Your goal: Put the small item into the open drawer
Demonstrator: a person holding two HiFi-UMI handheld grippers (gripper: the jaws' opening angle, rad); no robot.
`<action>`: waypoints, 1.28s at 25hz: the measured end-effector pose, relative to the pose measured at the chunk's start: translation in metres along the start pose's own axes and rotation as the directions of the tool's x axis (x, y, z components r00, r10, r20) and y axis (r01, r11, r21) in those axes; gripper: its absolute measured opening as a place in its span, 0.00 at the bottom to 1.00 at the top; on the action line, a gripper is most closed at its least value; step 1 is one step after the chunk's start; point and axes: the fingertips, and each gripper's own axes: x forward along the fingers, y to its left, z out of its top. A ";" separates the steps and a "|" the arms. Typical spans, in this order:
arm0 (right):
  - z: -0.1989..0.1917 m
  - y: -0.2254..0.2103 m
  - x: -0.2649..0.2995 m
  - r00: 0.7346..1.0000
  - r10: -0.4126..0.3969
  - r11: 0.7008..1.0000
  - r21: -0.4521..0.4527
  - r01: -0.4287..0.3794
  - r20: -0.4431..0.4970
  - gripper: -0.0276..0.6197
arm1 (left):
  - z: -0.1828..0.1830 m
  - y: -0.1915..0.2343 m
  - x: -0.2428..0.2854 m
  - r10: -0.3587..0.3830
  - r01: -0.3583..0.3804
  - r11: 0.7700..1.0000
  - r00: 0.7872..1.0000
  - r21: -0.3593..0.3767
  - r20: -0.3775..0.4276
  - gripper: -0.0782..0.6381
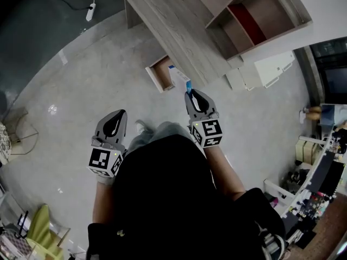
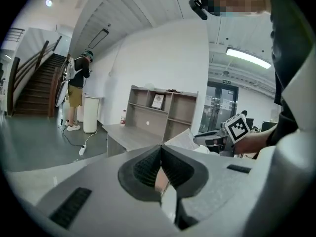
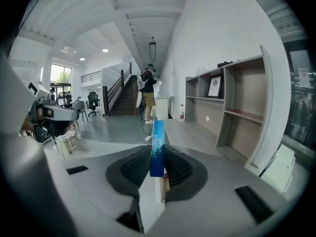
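A slim blue and white box (image 3: 157, 138) stands on edge between the jaws of my right gripper (image 3: 158, 154), which is shut on it. In the head view the box (image 1: 188, 85) sticks out ahead of the right gripper (image 1: 190, 93), just short of the open wooden drawer (image 1: 161, 72) under the grey desk (image 1: 173, 26). My left gripper (image 1: 121, 114) hangs to the left over the floor. Its jaws (image 2: 161, 150) are shut with nothing between them.
The long desk (image 3: 190, 135) runs ahead, with an open shelf unit (image 3: 232, 112) on it by the white wall. A person (image 3: 147, 90) stands far off near a staircase. A power strip (image 1: 90, 11) and cable lie on the floor left of the desk.
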 end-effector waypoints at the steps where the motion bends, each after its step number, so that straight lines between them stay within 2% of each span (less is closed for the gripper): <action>1: -0.002 0.000 0.007 1.000 0.001 1.000 -0.003 -0.001 -0.018 0.18 | 0.000 0.004 0.000 0.005 -0.005 1.000 1.000 -0.005 -0.003 0.11; 10: -0.028 -0.008 0.067 0.986 0.046 0.999 -0.003 -0.047 -0.163 0.18 | 0.004 0.021 0.016 0.051 -0.052 0.998 0.998 -0.030 -0.041 0.11; 16: -0.054 -0.012 0.096 0.964 0.079 0.995 -0.034 -0.091 -0.254 0.18 | 0.006 0.027 0.018 0.123 -0.126 0.990 0.991 -0.056 -0.055 0.11; 22: -0.085 -0.016 0.124 0.936 0.122 0.989 -0.037 -0.142 -0.329 0.18 | 0.003 0.032 0.014 0.216 -0.221 0.972 0.974 -0.075 -0.067 0.11; 32: -0.141 -0.021 0.169 0.884 0.130 0.980 -0.077 -0.183 -0.448 0.18 | -0.010 0.035 0.006 0.333 -0.346 0.933 0.935 -0.103 -0.121 0.11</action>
